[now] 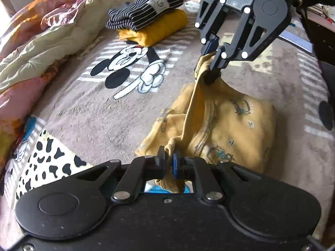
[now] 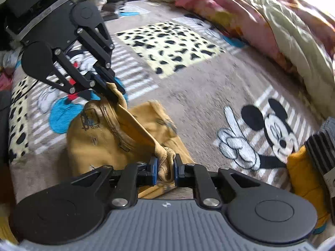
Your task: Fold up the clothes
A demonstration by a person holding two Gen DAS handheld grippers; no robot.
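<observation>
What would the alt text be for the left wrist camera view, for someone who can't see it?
Two black grippers, the left gripper at the bottom and the right gripper at upper right, each pinch an edge of a yellow printed garment lifted partly off a cartoon-mouse blanket. Behind, a folded striped garment sits atop a folded yellow one.

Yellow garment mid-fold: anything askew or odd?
Nothing damaged. The yellow garment lies bunched and uneven on the blanket, one edge stretched between the left hand-held gripper and the right hand-held gripper. The folded stack behind looks neat.
</observation>
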